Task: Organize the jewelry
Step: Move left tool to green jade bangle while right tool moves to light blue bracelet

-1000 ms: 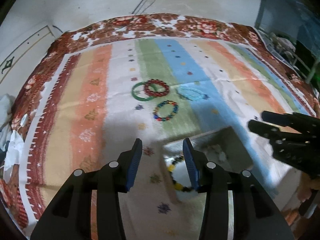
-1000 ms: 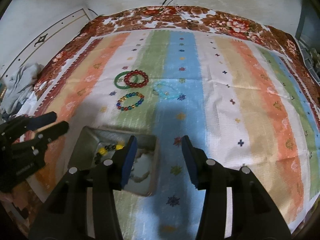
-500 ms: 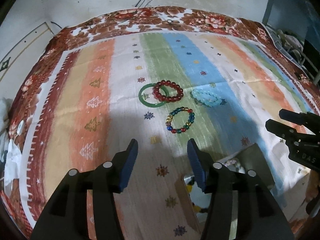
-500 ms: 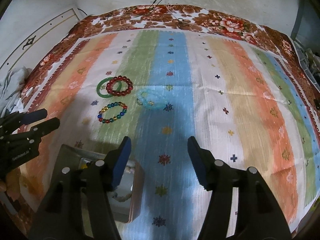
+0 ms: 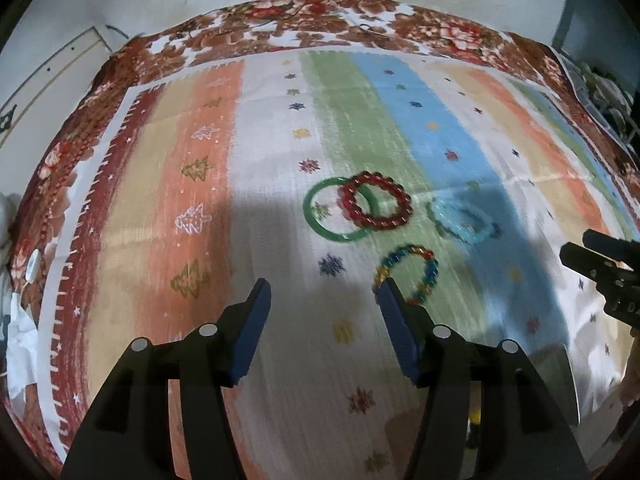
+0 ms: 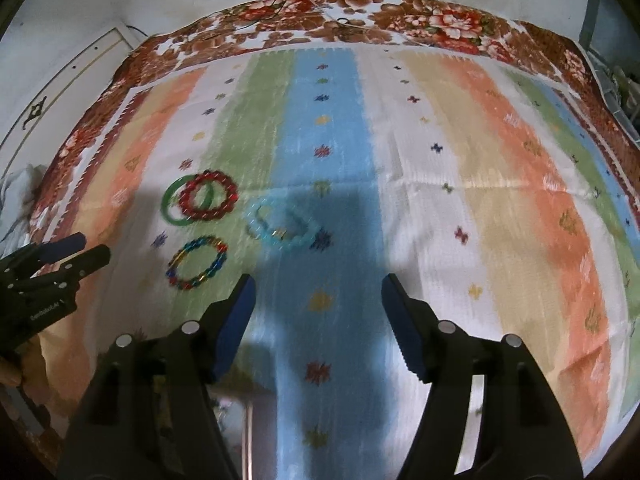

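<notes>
Nearest to where I stand, the box (image 5: pixel 568 384) sits at the front edge of the striped cloth (image 5: pixel 208 216), mostly hidden behind the gripper bodies. I can just make out something yellow inside it, which I judge to be beads already put away, so the sorting seems to be under way and not finished.

Just beyond the box, the left gripper (image 5: pixel 324 300) has its jaws opening with nothing between them. The right gripper (image 6: pixel 316 296) is the same, jaws spreading over bare cloth, empty. Printing on the left gripper's body, seen from the right wrist view, is too blurred to read; I see no other writing or brand.

Farther from the box, four pieces are left on the cloth. The multicoloured bead bracelet (image 5: pixel 408 272) lies closest, near the left gripper's right fingertip, though whether it touches I cannot tell. Beyond it, off to the right, is the pale blue bracelet (image 5: pixel 460 220). Farthest from the box, the red bead bracelet (image 5: pixel 376 206) overlaps the green bangle (image 5: pixel 320 224).

All four need collecting, and I would guess the multicoloured one goes next.
</notes>
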Demonstrator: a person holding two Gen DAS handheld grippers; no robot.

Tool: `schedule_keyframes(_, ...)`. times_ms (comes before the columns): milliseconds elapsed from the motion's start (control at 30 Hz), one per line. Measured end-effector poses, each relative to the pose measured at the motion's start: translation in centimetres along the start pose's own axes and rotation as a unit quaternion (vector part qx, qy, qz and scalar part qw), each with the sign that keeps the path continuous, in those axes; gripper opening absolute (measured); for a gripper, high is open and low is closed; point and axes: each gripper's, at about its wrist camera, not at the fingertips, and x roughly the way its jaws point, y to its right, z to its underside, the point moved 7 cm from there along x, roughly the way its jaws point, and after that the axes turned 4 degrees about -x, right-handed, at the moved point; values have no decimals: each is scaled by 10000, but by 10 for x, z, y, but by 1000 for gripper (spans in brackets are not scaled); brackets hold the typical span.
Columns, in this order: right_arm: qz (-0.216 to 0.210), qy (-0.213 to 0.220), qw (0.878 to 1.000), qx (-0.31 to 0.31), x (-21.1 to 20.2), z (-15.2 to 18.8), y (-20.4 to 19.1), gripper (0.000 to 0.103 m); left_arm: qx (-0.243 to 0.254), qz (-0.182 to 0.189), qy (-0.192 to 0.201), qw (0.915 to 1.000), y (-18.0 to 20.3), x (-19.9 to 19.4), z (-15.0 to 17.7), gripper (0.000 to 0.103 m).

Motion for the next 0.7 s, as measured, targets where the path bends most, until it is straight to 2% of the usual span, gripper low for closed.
schedule_keyframes(600,-97,-421,9990,132,62,-26,10,67,-129,-155,-335,9992,-19,67,-40,57)
schedule_keyframes(700,-117,-593,9980,187,79,-29,13,67,-124,-305,-395,9987,-24,78,-43,57)
